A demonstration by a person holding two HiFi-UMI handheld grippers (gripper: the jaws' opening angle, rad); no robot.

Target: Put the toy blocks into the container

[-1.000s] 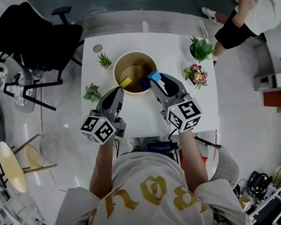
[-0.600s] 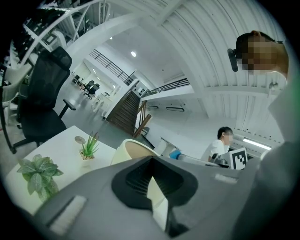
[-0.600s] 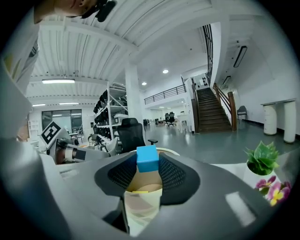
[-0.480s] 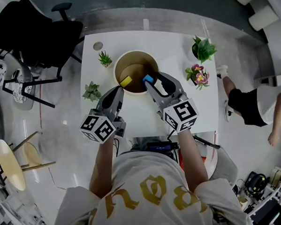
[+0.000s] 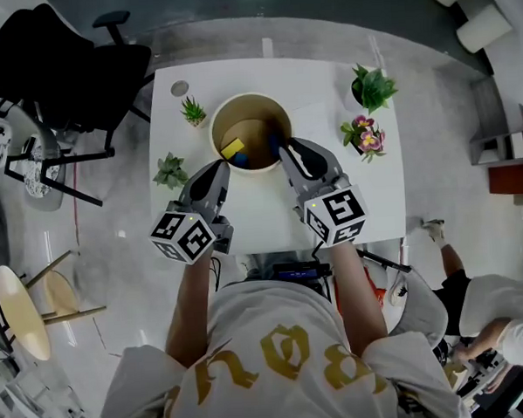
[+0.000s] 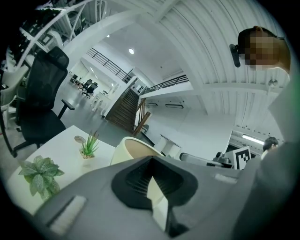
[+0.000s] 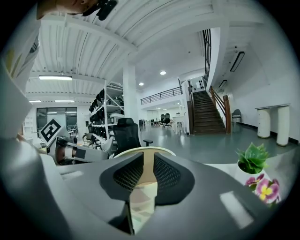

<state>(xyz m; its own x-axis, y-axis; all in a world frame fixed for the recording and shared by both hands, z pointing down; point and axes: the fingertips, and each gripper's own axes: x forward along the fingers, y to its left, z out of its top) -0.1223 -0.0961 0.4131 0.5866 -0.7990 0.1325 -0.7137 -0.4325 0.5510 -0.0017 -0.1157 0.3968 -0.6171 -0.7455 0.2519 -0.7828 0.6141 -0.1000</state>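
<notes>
Toy blocks: a yellow block (image 5: 233, 148) and a blue block (image 5: 241, 159) lie on the container floor, close together. A darker blue shape sits by the right inner wall, too shadowed to identify.
Container: round beige tub (image 5: 215, 132), upright on the white desk (image 5: 325, 78), toward its far side.
Left gripper: (image 5: 217, 168) hangs over the desk just short of the near-left rim. In the left gripper view (image 6: 150, 159) the jaws are clenched, tips meeting, nothing between them. The container rim (image 6: 123, 151) shows just beyond.
Right gripper: (image 5: 290, 150) has its tips at the near-right rim. In the right gripper view (image 7: 148, 157) the jaws stand slightly apart and empty, with only the container wall (image 7: 148, 165) showing through the slit.
Markers: black-and-white square codes on the left cube (image 5: 184, 238) and the right cube (image 5: 336, 213). No letters on either.
Writing: gold lettering on the person's shirt (image 5: 278, 356), seen from above, not readable. No brand or label visible on container or blocks.
Desk extras: spiky plant (image 5: 193, 111), leafy plant (image 5: 170, 171), green plant (image 5: 373, 89), flowering plant (image 5: 364, 137), small grey disc (image 5: 179, 88).
Surroundings: black office chair (image 5: 53, 62) left of the desk, wooden stool (image 5: 22, 308) on the floor.
</notes>
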